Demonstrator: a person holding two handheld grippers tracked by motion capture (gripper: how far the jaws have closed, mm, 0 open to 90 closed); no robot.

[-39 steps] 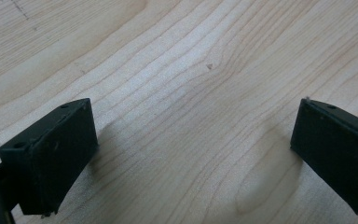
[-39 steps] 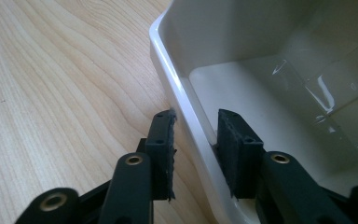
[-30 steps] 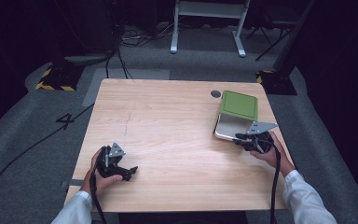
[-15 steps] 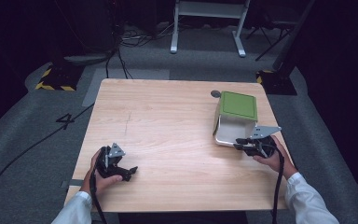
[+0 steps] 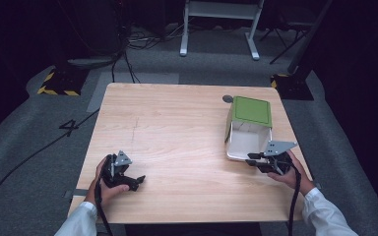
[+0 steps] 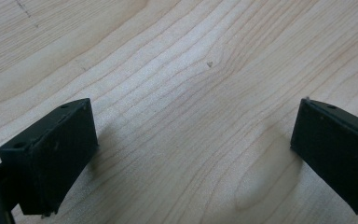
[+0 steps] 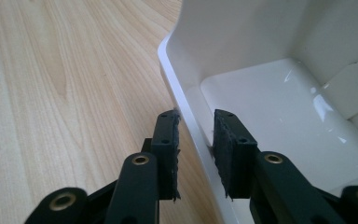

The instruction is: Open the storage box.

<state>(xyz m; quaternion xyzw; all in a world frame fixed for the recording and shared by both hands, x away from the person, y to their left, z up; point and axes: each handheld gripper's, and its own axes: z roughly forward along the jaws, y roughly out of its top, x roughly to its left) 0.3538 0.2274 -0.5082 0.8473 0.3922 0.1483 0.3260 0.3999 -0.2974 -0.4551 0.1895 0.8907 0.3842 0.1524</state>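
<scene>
The near wall of a white glossy plastic box with a green lid (image 5: 248, 130), at the right of the pale wooden worktop (image 5: 177, 128), is clamped by the right tongs (image 7: 195, 140), its move judged unfinished, while the left tongs (image 6: 191, 154) are held wide and empty.

The white box's (image 7: 279, 107) far wall runs off the right gripper view's top and right edges; the small dark disc (image 5: 228, 99) beyond it is too small to identify, possibly a table fitting.
</scene>
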